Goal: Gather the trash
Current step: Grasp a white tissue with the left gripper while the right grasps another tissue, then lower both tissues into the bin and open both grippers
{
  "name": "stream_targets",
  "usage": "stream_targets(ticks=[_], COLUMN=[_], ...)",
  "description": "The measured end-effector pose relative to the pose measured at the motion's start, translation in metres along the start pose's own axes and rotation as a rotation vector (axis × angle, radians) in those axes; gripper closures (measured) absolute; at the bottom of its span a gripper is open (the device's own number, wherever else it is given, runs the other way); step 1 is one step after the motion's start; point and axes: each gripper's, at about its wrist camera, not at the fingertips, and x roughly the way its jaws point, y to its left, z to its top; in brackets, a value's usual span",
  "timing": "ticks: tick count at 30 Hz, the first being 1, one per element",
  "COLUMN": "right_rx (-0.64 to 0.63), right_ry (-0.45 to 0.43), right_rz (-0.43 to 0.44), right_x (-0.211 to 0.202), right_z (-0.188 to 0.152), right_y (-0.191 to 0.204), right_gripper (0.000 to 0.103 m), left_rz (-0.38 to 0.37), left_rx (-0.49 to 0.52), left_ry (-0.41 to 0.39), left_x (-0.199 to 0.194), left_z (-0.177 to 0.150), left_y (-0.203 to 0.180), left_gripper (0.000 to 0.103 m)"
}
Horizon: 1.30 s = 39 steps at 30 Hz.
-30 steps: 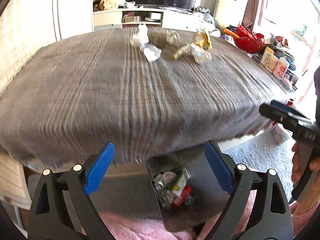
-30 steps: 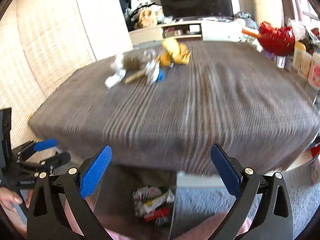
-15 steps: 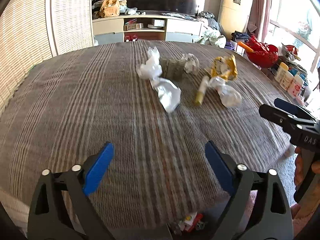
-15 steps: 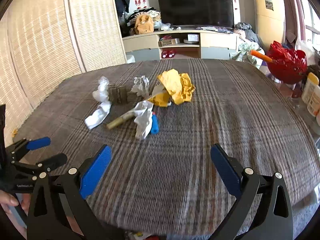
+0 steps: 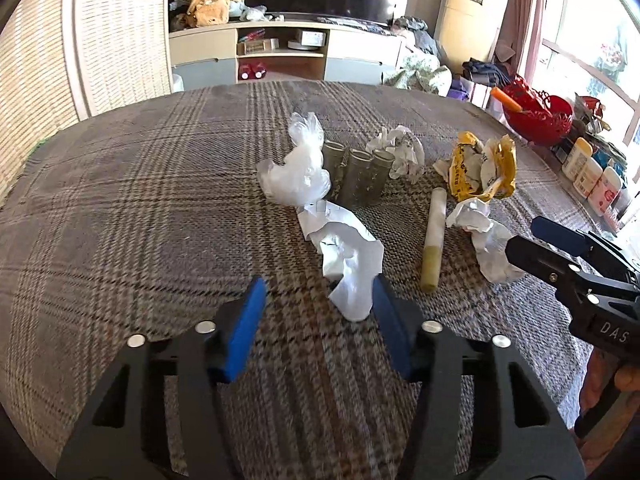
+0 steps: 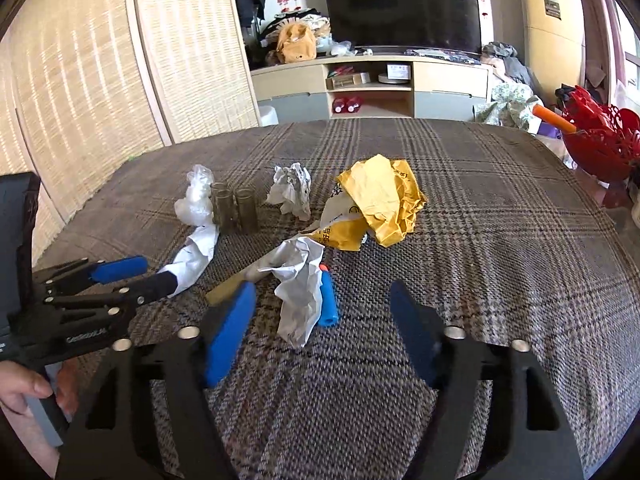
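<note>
While closing, the left claw (image 5: 318,316) straddles crumpled white paper (image 5: 348,264).

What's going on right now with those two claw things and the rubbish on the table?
Left gripper closing around white paper strip, not yet pinched. Right gripper closing over crumpled paper and blue tube. Nothing in the way.
</note>
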Motion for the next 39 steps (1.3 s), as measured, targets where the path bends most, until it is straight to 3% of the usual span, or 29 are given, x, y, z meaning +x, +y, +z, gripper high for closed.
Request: stream_targets(ticks=[1, 3, 6, 7, 9, 15, 23, 31, 39], right_rx=[-0.006, -0.016, -0.030, -0.035, -0.044, -0.060, -0.097, -0.096, -0.094], right_ry=[0.007, 0.022, 0.031, 0.031, 0.019, -0.016, -0.076, -0.105, -0.083], right_rz=[0.001, 0.001, 0.005, 0.006, 0.010, 0.018, 0.012, 0.041, 0.062], right_x=[0.003, 0.008, 0.012, 0.013, 0.010, -0.007, -0.054, -0.100, -0.135], right_z=[-0.001, -0.003, -0.006, -0.006, -0.007, -0.005, -0.008, -0.031, -0.075], right_y=[0.001, 0.002, 0.004, 0.005, 0.008, 0.011, 0.025, 0.030, 0.035], right_gripper=[0.044, 0.059, 0.083, 0.086, 0.094, 0.095, 0.095, 0.095, 0.095], left_rz=[-0.005, 0.001, -0.009, 0.005, 0.008, 0.016, 0.034, 0.050, 0.017], left_rx=[0.006, 0.023, 0.034, 0.043, 0.053, 0.048, 0.057, 0.073, 0.051], left_ry=[0.003, 0.001, -0.001, -0.001, -0.007, -0.033, -0.110, -0.167, -0.164], left_x=[0.003, 0.005, 0.006, 0.007, 0.006, -0.010, -0.066, -0.127, -0.160], left_z=[0.000, 0.000, 0.000, 0.000, -0.002, -0.008, -0.021, -0.060, -0.112], left_y=[-0.001, -0.004, -0.006, -0.007, -0.008, -0.008, -0.023, -0.047, -0.068], left_gripper=[0.054, 0.059, 0.086, 0.093, 0.093, 0.095, 0.095, 0.095, 0.094])
